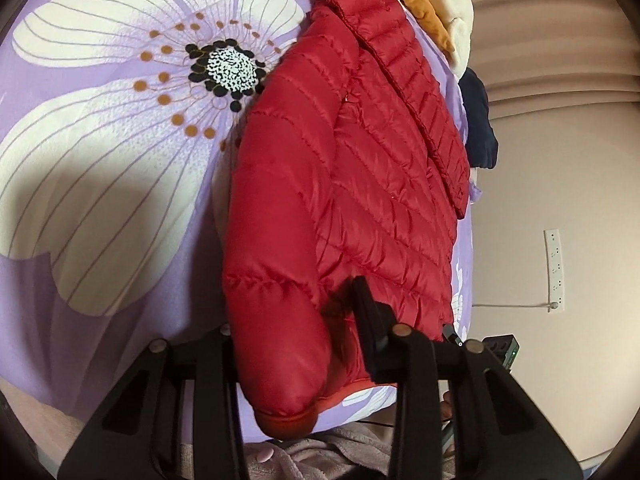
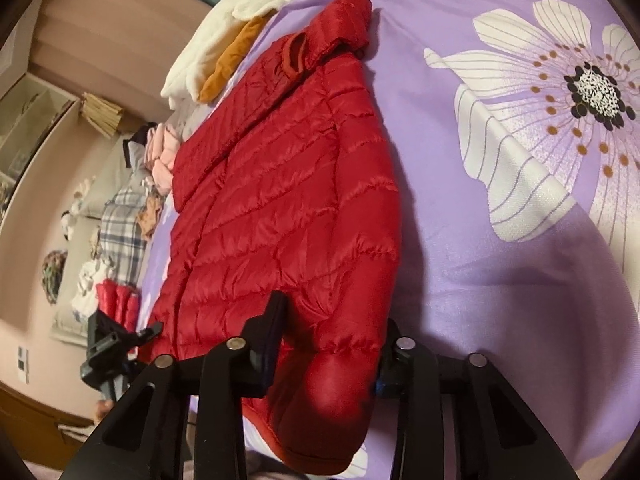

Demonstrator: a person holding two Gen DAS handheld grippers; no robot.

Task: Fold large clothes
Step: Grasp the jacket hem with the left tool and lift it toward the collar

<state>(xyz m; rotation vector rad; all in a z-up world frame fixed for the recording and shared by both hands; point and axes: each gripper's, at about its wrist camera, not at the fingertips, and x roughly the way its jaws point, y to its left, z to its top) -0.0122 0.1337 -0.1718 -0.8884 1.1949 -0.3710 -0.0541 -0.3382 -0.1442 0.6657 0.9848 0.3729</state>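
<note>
A red quilted puffer jacket (image 1: 352, 168) lies flat on a purple bedspread (image 1: 120, 288) printed with big white flowers. In the left wrist view my left gripper (image 1: 296, 320) straddles the cuff end of one sleeve (image 1: 280, 344); one finger (image 1: 368, 316) presses on the jacket, the other is hidden behind the sleeve. In the right wrist view the jacket (image 2: 280, 200) shows again, and my right gripper (image 2: 332, 332) straddles the other sleeve's end (image 2: 340, 384), one finger (image 2: 272, 328) on top.
White and orange garments (image 1: 440, 8) and a dark one (image 1: 480, 128) are piled at the bed's far end. In the right wrist view more clothes (image 2: 120, 224) lie along the bed's left side, with the other gripper (image 2: 108, 344) near the hem. A wall socket strip (image 1: 554, 268) is right.
</note>
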